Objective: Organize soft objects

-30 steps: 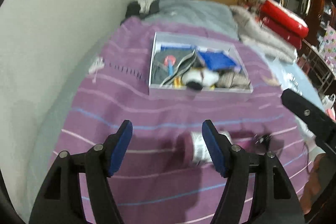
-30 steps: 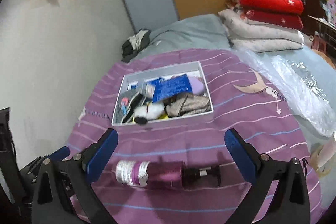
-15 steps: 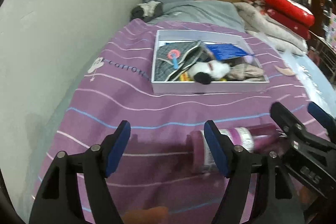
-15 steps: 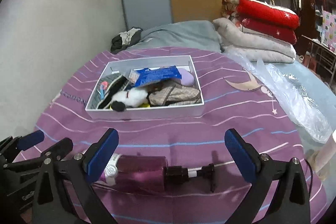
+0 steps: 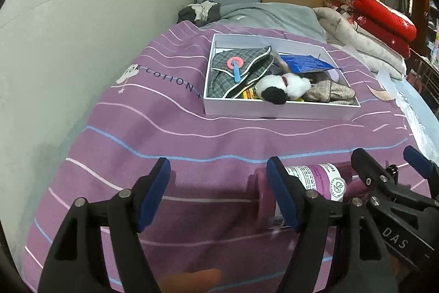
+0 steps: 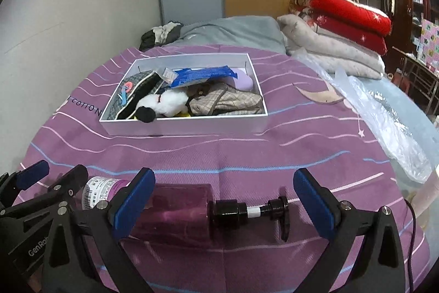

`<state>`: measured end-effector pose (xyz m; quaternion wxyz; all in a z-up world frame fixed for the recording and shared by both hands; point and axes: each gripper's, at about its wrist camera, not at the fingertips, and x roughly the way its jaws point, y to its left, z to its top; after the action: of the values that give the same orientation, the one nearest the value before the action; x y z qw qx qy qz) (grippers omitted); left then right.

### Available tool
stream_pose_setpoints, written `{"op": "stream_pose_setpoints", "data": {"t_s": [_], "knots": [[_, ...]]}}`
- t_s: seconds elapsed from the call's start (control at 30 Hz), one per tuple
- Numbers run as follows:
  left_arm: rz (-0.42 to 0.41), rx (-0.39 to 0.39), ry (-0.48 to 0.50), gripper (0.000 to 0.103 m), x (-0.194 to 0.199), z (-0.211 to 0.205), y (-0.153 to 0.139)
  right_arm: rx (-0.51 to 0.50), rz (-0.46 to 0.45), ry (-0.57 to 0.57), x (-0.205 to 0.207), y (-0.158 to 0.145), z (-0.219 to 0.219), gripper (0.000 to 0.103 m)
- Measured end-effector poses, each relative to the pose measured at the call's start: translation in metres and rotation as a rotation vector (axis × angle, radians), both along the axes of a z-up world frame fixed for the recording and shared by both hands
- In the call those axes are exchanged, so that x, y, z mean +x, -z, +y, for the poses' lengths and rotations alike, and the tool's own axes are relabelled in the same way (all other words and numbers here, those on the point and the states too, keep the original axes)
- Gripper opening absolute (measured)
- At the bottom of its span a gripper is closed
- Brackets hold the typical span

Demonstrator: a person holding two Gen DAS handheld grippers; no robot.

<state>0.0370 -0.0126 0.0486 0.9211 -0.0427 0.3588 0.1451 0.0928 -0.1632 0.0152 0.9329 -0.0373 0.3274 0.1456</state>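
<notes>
Your left gripper [image 5: 218, 192] stands wide open at the bottom of its frame with nothing between its pads; only bare purple bedspread [image 5: 142, 133] lies in the gap. Its right finger overlaps the base of the purple pump bottle [image 5: 315, 181], which lies on its side just right of centre. Your right gripper [image 6: 223, 201] is also wide open and grips nothing: the bottle's black pump neck lies in the gap and the body runs behind the left pad toward the lower left, though you cannot tell whether that pad touches it. The two grippers crowd each other at the bottle's base end.

Beyond the bottle, a clear band of bedspread runs across mid-frame up to the near wall of the white box [image 6: 186, 127]. The box holds the soft things: a black-and-white plush toy [image 6: 162, 105], grey plaid cloth [image 5: 233, 73], beige cloth [image 6: 227, 100]. The wall [image 5: 68, 32] closes the left side; a plastic sheet [image 6: 378, 111] covers the right edge.
</notes>
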Motion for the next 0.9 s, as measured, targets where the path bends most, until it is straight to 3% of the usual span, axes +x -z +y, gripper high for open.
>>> {"op": "stream_pose_setpoints", "data": {"t_s": [0.03, 0.9], "knots": [[0.0, 0.0, 0.001, 0.073, 0.0002, -0.0001, 0.0, 0.002, 0.01, 0.002, 0.0014, 0.0012, -0.0005, 0.102], [0.005, -0.007, 0.001, 0.074, 0.0022, -0.0004, 0.0013, 0.029, 0.053, 0.001, 0.0097, 0.0031, -0.0007, 0.103]]}}
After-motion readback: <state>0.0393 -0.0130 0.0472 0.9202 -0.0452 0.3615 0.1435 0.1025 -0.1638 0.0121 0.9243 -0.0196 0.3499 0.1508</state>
